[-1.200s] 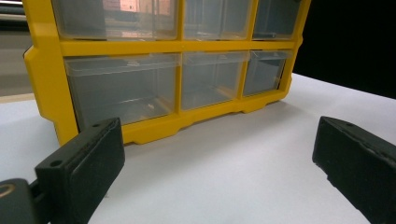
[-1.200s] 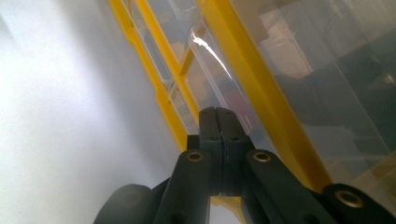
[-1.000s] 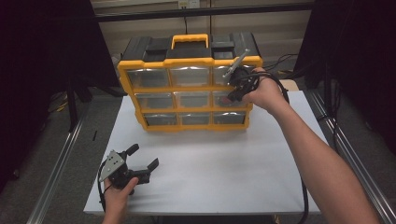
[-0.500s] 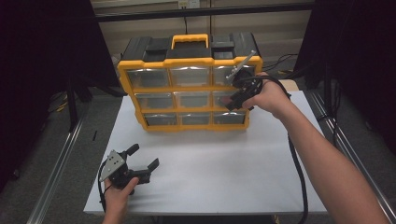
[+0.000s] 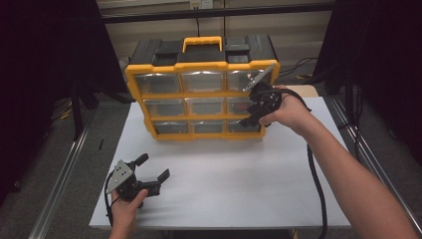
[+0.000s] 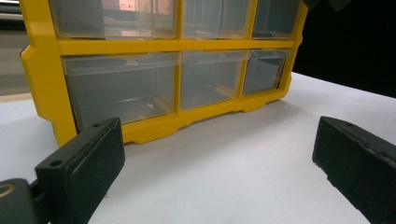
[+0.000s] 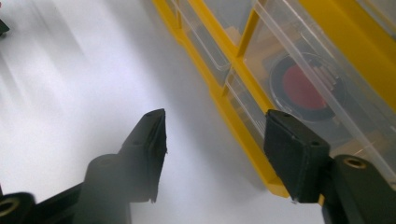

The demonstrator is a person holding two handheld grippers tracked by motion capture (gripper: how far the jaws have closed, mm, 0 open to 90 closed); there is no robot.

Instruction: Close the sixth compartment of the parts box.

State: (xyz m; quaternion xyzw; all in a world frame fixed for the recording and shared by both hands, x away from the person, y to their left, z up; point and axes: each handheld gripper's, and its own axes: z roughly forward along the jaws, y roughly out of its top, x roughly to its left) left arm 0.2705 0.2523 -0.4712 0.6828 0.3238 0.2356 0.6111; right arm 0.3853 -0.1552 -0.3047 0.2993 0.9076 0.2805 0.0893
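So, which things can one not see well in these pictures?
- Right-column drawers of the yellow organizer: in the high view the right gripper and its hand cover them.
- Round red item in a drawer: in the right gripper view it is blurred behind clear plastic, so its kind is unclear.
- Top drawer row: cut off by the upper edge in the left gripper view, beyond the left gripper.

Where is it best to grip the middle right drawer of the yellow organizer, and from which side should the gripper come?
Grip the middle right drawer by the lip along its clear front's top edge, coming straight from the front. The right gripper is open there already; the yellow organizer frames the other sides.
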